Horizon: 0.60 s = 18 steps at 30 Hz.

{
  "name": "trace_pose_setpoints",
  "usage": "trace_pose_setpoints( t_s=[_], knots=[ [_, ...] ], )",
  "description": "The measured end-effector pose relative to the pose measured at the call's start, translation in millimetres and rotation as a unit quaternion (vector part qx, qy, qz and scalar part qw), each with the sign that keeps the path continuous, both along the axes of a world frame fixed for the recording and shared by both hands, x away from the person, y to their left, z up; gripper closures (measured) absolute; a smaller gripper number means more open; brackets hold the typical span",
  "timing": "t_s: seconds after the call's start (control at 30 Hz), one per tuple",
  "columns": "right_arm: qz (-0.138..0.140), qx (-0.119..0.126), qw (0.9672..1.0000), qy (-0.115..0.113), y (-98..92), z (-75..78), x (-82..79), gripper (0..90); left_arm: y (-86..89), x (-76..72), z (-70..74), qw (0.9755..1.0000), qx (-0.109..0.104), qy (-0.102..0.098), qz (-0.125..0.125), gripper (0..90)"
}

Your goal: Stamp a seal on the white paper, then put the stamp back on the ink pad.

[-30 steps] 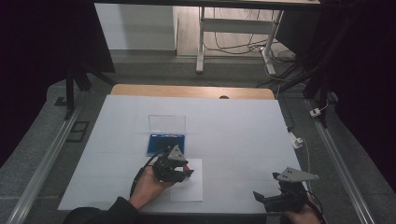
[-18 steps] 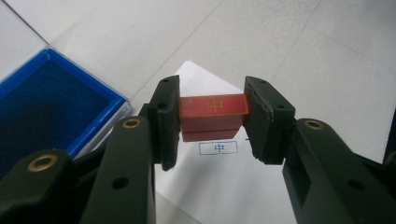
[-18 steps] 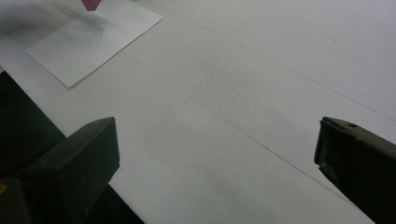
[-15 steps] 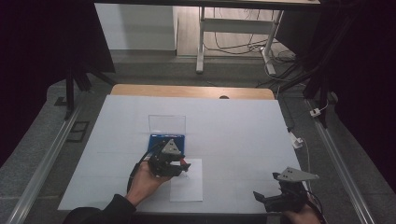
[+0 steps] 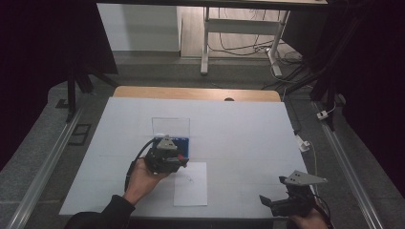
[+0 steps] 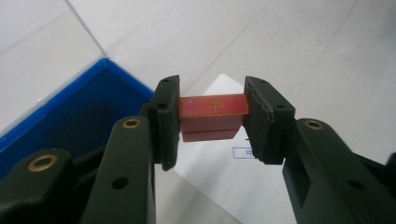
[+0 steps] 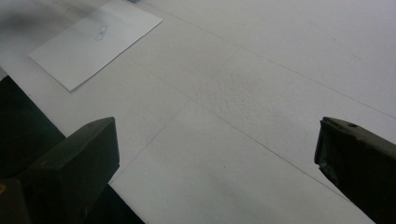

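A red block (image 6: 213,115) with a gold cross mark on top sits clamped between the pads of my left gripper (image 6: 212,119), which is shut on it. In the high view that left gripper (image 5: 180,159) hovers over the near edge of the blue box (image 5: 184,143), just above the far end of the white paper sheet (image 5: 191,188). The sheet (image 6: 243,179) carries a small printed mark. My right gripper (image 5: 267,202) rests at the table's near right edge, jaws wide apart with nothing between them; the right gripper view has it (image 7: 217,163) over bare white table.
The blue box (image 6: 70,116) has a clear lid (image 5: 171,126) standing upright at its far side. The sheet (image 7: 95,39) lies left of my right gripper. A wooden strip (image 5: 196,93) edges the table's far side; metal rails (image 5: 43,167) run along both sides.
My left gripper has moved away from the sheet, up and toward the blue box, carrying the red block. The right gripper has stayed put.
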State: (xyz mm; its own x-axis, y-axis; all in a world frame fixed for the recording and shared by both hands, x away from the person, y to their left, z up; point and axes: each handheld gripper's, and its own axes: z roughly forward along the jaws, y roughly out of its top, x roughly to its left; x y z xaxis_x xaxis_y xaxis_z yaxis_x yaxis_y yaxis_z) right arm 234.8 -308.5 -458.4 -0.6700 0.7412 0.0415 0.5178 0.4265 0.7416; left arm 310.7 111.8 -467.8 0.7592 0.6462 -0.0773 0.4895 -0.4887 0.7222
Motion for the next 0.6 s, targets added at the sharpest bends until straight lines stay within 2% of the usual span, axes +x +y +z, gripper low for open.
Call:
trace_pose_setpoints(
  t_s=[0.6],
  knots=[
    [0.001, 0.005, 1.0000, 0.001, -1.0, -0.1, 0.3, 0.2, 24.1, 10.9, 8.6, 0.9989, -0.012, -0.011, 0.044, 58.2]
  ],
)
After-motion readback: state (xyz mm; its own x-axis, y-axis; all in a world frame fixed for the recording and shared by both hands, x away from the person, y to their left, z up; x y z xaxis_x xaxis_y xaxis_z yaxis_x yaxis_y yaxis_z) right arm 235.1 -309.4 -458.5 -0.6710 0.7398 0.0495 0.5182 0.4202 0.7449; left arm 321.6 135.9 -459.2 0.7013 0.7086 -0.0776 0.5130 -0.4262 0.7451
